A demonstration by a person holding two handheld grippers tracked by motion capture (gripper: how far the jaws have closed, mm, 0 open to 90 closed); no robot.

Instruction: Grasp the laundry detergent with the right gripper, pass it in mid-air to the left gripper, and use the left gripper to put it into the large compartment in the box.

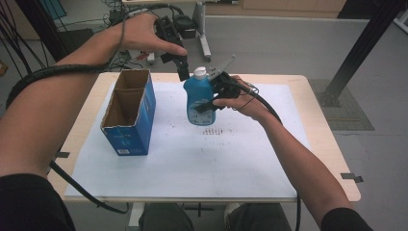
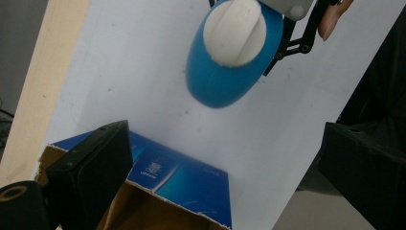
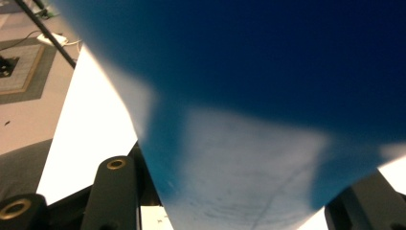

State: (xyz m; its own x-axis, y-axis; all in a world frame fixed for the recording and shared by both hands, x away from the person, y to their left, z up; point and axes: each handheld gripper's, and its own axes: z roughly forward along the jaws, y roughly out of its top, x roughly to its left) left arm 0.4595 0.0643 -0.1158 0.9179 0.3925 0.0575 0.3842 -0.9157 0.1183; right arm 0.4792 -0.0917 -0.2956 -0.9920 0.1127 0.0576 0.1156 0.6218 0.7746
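Note:
A blue bottle with a white cap hangs upright above the white sheet, and my right gripper is shut on its body from the right. In the right gripper view the bottle's blue wall sits between the two black jaws of my right gripper. My left gripper hovers just behind and left of the cap, pointing down. Seen from the left gripper view, the cap and blue shoulder lie below my left gripper, whose jaws stand wide apart with nothing between them.
An open-topped blue cardboard box stands on the left of the white sheet, and its torn rim lies under my left gripper. The wooden table's edge frames the sheet. Cables trail from both grippers.

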